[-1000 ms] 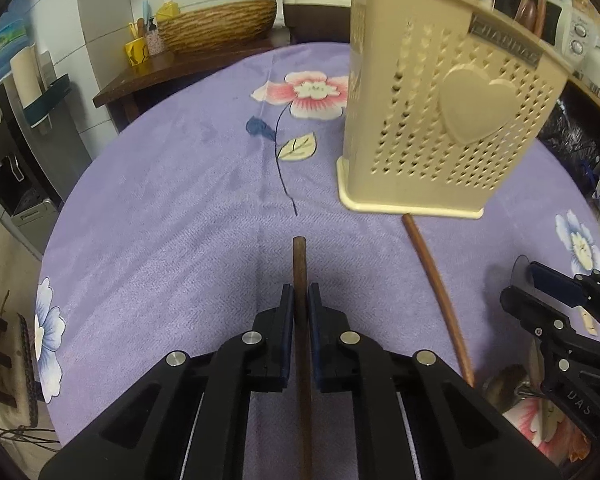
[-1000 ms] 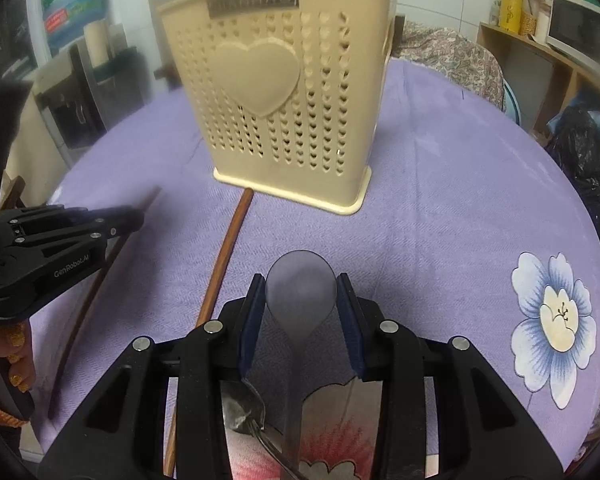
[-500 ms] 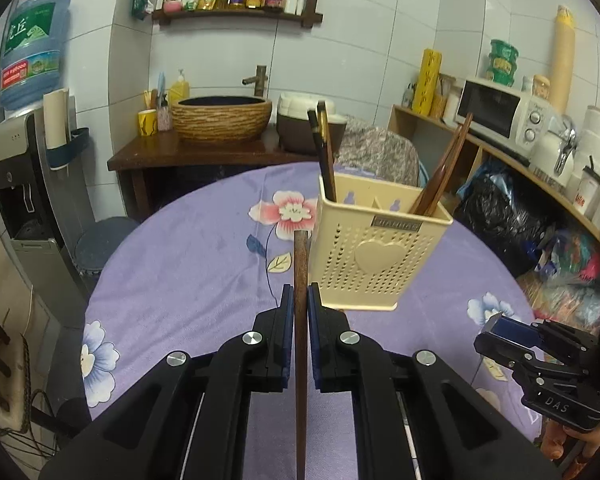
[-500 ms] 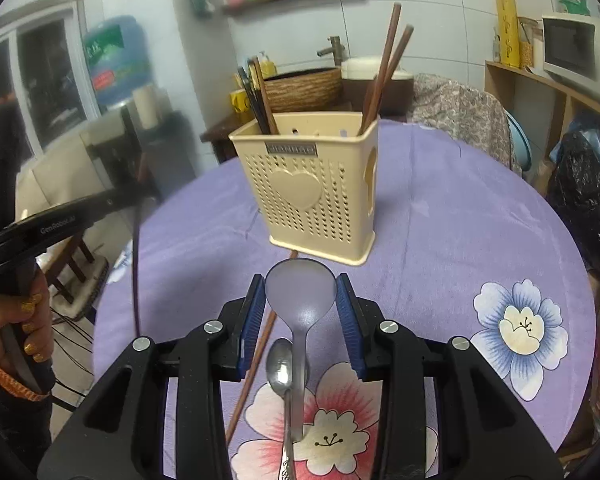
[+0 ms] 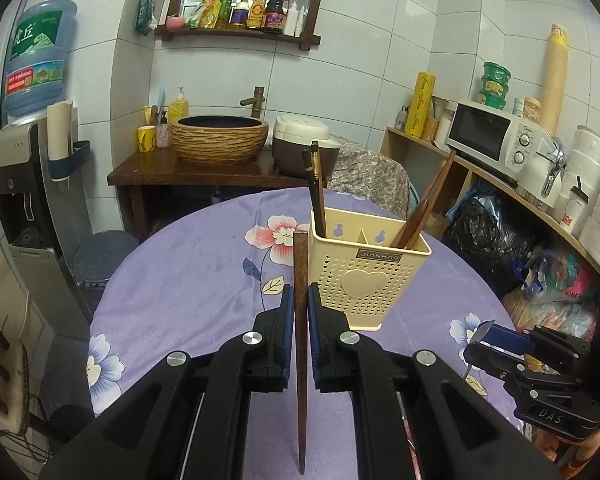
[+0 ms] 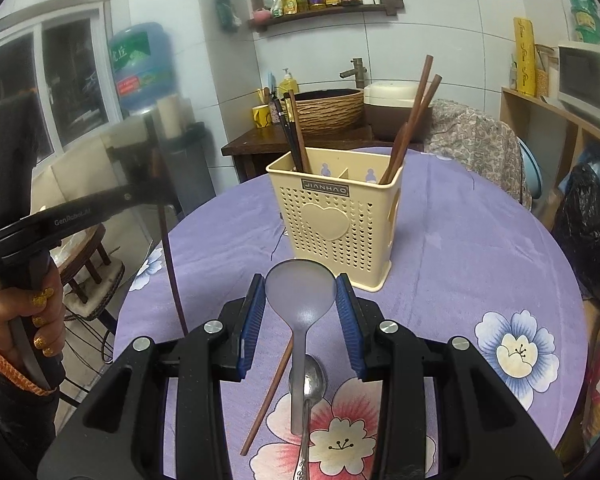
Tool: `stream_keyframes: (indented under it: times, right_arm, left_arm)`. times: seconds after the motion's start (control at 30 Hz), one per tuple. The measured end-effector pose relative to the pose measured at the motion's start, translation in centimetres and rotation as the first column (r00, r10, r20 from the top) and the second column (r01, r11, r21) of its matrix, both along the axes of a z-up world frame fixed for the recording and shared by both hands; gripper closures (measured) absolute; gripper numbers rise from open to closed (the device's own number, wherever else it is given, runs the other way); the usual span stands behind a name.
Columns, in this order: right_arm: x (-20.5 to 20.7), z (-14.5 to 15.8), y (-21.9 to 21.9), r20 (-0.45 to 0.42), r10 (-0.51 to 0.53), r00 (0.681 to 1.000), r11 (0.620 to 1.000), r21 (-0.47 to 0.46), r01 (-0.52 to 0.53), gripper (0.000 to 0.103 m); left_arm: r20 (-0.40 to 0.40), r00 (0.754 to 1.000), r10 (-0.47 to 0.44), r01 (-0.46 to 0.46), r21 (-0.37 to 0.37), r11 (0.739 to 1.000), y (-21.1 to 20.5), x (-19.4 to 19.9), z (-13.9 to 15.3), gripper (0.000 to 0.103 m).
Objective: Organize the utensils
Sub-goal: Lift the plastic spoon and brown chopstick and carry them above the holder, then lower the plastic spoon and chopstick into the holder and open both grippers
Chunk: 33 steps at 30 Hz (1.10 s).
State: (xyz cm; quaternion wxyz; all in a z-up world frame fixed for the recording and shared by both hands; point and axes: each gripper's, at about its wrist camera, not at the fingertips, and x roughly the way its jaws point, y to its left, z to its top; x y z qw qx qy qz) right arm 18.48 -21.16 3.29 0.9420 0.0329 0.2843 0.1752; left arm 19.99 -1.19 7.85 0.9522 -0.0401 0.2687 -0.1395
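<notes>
My left gripper is shut on a dark wooden chopstick and holds it upright above the table, in front of the cream utensil holder. The holder holds dark chopsticks at its left and brown wooden utensils at its right. My right gripper is shut on a translucent grey spoon, lifted off the table, in front of the holder. A metal spoon and a brown chopstick lie on the cloth below it.
The round table has a purple flowered cloth. A wooden stand with a woven basin is behind the table. Shelves with a microwave are at the right. A water dispenser stands at the left.
Both grippers have risen well above the table and drawn back from the holder, the left with the chopstick and the right with the grey spoon. The holder now looks smaller and farther.
</notes>
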Motion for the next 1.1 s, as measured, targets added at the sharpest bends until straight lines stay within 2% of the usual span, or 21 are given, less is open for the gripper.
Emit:
stream_keyframes:
  times: [0.37, 0.53, 0.6, 0.67, 0.87, 1.0, 1.1]
  right_arm:
    - [0.1, 0.1, 0.2, 0.000, 0.017, 1.000, 1.000, -0.008, -0.017, 0.066]
    - [0.5, 0.8, 0.1, 0.019, 0.041, 0.999, 0.999, 0.025, -0.042, 0.066]
    - [1.2, 1.9, 0.2, 0.036, 0.044, 0.998, 0.999, 0.024, -0.045, 0.066]
    - [2.0, 3.7, 0.2, 0.070, 0.036, 0.997, 0.999, 0.020, -0.037, 0.066]
    - [5.7, 11.8, -0.1, 0.204, -0.008, 0.979, 1.000, 0.027, 0.002, 0.066]
    - [9.0, 15.3, -0.1, 0.287, -0.074, 0.955, 0.997, 0.016, 0.072, 0.066]
    - [10.9, 15.1, 0.0, 0.313, -0.111, 0.943, 0.993, 0.009, 0.113, 0.066]
  left_arm:
    - [0.003, 1.000, -0.008, 0.008, -0.008, 1.000, 0.2, -0.2, 0.3, 0.094]
    - [0.029, 0.998, -0.047, 0.048, -0.027, 0.999, 0.1, -0.1, 2.0, 0.094]
    - [0.058, 0.997, -0.057, 0.058, -0.025, 0.998, -0.2, 0.1, 3.5, 0.094]
    - [0.089, 0.993, -0.080, 0.085, -0.056, 0.995, -0.3, 0.6, 6.1, 0.094]
    - [0.239, 0.969, -0.057, 0.083, -0.102, 0.991, -1.4, 2.8, 14.3, 0.094]
    - [0.298, 0.955, 0.005, 0.031, -0.117, 0.993, -2.8, 5.3, 16.7, 0.094]
    - [0.303, 0.952, 0.038, -0.006, -0.107, 0.994, -4.0, 7.5, 16.0, 0.094]
